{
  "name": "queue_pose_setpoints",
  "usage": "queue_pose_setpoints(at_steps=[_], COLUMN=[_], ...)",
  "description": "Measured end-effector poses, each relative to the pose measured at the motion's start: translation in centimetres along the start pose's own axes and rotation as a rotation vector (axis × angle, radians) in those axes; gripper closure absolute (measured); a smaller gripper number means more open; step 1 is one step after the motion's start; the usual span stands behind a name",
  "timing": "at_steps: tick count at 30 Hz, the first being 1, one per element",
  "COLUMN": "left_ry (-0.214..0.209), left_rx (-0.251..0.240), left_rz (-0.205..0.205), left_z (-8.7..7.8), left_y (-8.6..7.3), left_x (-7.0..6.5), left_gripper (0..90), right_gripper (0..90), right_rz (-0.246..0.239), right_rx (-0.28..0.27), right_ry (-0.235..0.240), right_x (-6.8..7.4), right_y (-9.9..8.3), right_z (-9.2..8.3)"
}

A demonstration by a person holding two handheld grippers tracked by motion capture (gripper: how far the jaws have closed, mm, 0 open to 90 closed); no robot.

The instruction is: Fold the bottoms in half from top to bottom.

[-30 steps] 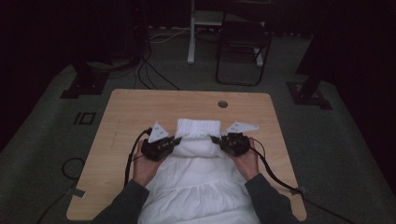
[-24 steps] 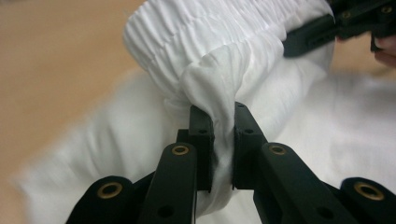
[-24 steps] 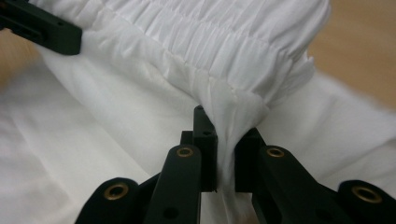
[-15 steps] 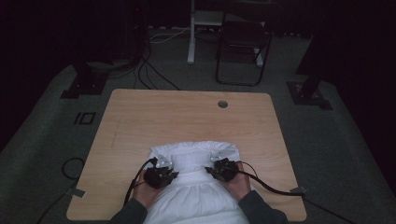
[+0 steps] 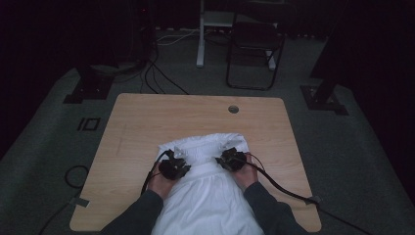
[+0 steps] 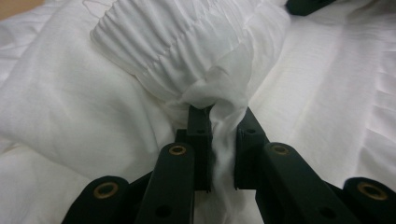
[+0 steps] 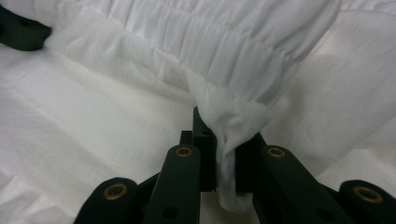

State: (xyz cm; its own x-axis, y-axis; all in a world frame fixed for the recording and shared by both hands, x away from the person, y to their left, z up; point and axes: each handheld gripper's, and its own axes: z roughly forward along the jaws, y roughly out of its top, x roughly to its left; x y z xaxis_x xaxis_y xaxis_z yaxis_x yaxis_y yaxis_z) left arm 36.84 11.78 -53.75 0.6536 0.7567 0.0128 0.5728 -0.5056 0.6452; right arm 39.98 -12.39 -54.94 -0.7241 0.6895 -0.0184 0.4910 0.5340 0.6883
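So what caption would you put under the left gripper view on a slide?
Left claw pinching a bunched fold of the white garment just below its gathered elastic band.

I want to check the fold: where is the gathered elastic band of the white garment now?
In the high view, the gathered band lies folded on the white garment at the table's near middle, between the left claw and right claw, which pinch its ends.

White garment (image 5: pixel 208 196) cut by bottom edge

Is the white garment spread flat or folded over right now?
Folded over: the white garment's gathered waistband end lies doubled back on its lower part, on the table.
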Motion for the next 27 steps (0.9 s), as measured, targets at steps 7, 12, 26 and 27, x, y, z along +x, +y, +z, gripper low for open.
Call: queue_pose_setpoints(at_steps=[7,12,26,27], left_ry=[0.072,0.124,0.147,0.13], left_rx=[0.032,0.047,-0.061,-0.095], left_rz=[0.009,-0.001,-0.156,-0.177], left_z=[2.8,4.5,3.5,2.8], left_y=[4.0,6.3,7.3,7.2], left_x=[3.0,5.0,5.6,5.5], left_gripper=[80.5,80.3,82.9,83.1], right_gripper=[82.8,82.6,84.5,84.5], right_rz=[0.073,0.135,0.217,0.211], right_rx=[-0.003,0.007,-0.01,-0.03], right_ry=[-0.029,-0.059,-0.069,-0.059], right_x=[-3.3,-5.3,-6.5,-6.4], right_y=[2.3,4.2,6.0,6.0], right_z=[2.0,3.5,3.1,2.4])
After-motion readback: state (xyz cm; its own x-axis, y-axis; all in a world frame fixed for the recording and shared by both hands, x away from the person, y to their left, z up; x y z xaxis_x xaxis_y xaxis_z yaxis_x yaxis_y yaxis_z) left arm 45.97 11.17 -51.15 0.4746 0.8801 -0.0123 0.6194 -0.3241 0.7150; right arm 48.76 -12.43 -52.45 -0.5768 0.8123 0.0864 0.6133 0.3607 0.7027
